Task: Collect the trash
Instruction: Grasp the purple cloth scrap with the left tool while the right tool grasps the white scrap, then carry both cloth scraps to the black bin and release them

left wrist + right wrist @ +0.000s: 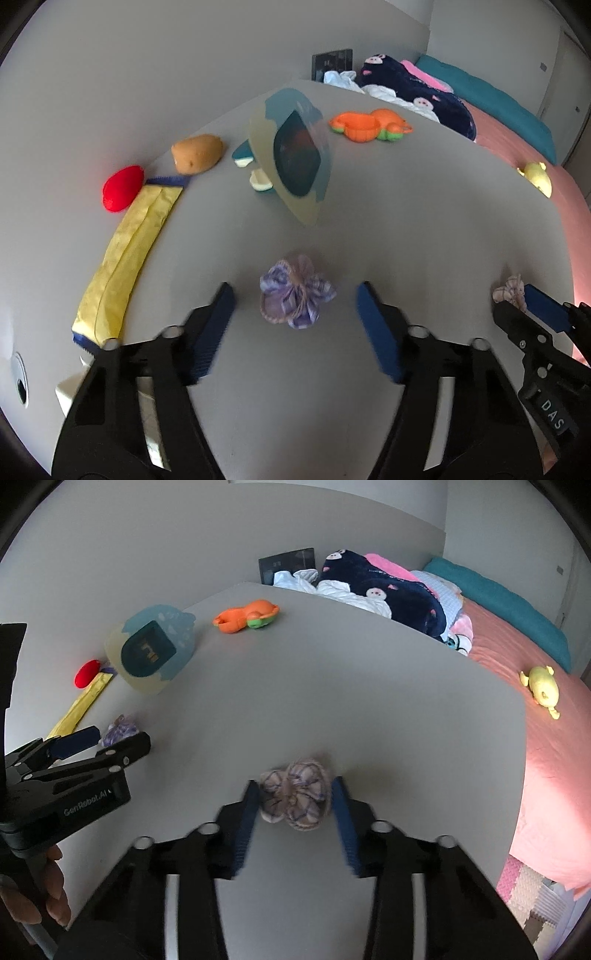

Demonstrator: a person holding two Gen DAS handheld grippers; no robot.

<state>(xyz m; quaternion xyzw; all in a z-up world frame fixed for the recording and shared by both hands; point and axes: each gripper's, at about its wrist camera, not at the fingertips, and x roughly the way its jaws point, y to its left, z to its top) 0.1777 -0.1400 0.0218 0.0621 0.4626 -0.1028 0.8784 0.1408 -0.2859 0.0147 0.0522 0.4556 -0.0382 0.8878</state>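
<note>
My left gripper (295,295) jaws apart around the purple wad (295,295), untouched, my right gripper (293,799) clamped on the pink checked wad (295,799), both on the grey table (369,701).

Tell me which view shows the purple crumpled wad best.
The left wrist view: the purple wad lies whole and centred between the left tongs, on the grey table. The right wrist view shows only a small part of it at the left edge, behind those tongs.

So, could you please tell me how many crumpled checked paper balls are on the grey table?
2: a purple ball between the left gripper's fingers, a pinkish ball between the right gripper's.
</note>
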